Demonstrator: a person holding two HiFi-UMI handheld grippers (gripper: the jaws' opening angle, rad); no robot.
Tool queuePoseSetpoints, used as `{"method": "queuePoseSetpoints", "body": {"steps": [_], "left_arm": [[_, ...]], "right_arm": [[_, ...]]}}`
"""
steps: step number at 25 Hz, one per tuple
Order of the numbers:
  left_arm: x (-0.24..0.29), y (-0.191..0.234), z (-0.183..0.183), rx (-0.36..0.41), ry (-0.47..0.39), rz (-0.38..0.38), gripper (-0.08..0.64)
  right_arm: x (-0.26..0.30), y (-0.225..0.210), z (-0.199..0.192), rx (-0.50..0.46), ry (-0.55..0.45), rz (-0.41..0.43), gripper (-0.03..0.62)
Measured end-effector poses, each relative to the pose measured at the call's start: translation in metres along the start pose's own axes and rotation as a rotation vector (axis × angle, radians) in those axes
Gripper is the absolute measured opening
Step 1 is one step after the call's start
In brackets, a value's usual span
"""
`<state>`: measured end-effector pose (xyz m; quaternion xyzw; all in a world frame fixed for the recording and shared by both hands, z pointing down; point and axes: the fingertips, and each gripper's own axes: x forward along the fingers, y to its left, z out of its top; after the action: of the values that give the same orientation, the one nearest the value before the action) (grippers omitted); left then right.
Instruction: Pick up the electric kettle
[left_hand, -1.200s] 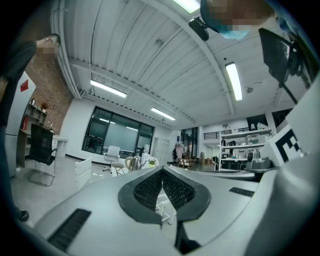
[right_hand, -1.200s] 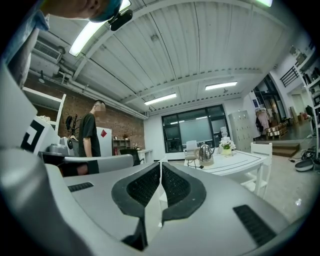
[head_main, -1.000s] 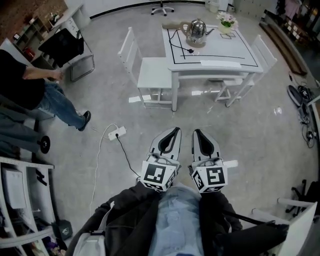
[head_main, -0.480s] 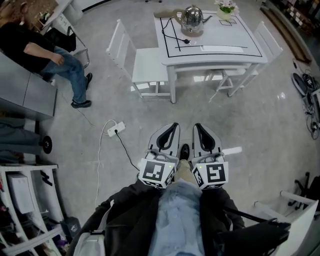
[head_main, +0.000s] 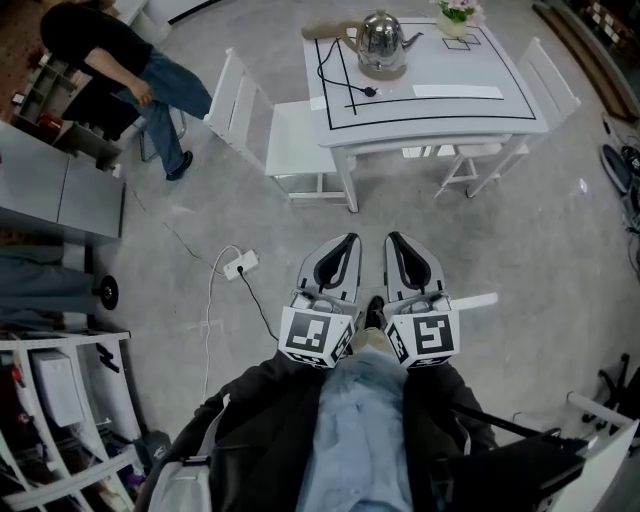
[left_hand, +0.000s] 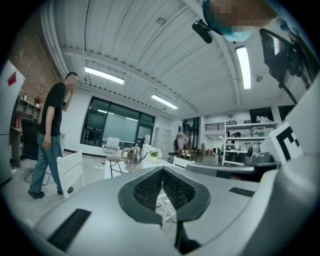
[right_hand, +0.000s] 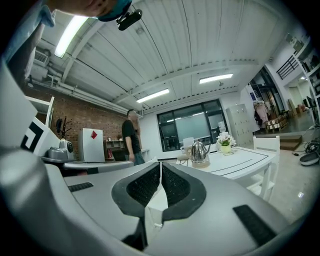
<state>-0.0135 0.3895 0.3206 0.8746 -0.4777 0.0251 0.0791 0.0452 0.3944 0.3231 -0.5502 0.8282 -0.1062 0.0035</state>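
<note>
"How many kettles do you count?"

"One. A shiny steel electric kettle (head_main: 382, 42) on a round base, on the white rectangular table (head_main: 450, 108), twelve o'clock from the holder and well apart from both grippers."

"And the grippers?"

"Two, side by side. The white left gripper (head_main: 348, 245) and the white right gripper (head_main: 395, 243) each have their jaws pressed together on nothing."

"What lies between?"

"Grey floor (head_main: 480, 260). Two white wooden chairs (head_main: 285, 135), one at eleven, the other (head_main: 555, 85) at one. One white power strip (head_main: 241, 264) at ten. One person in a black top (head_main: 110, 45) stands farther off at ten."

"Anything unclear?"

"The pot of flowers (head_main: 455, 15) beside the kettle is cut off at the head view's top edge."
</note>
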Motion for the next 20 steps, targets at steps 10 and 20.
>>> {"method": "queuePoseSetpoints", "body": {"steps": [10, 20], "left_arm": [[0.053, 0.001, 0.028, 0.052, -0.02, 0.022, 0.009], [0.072, 0.031, 0.026, 0.044, -0.013, 0.068, 0.008]], "right_arm": [[0.037, -0.039, 0.028, -0.002, -0.056, 0.057, 0.018], [0.074, -0.041, 0.023, 0.008, -0.033, 0.098, 0.018]]}}
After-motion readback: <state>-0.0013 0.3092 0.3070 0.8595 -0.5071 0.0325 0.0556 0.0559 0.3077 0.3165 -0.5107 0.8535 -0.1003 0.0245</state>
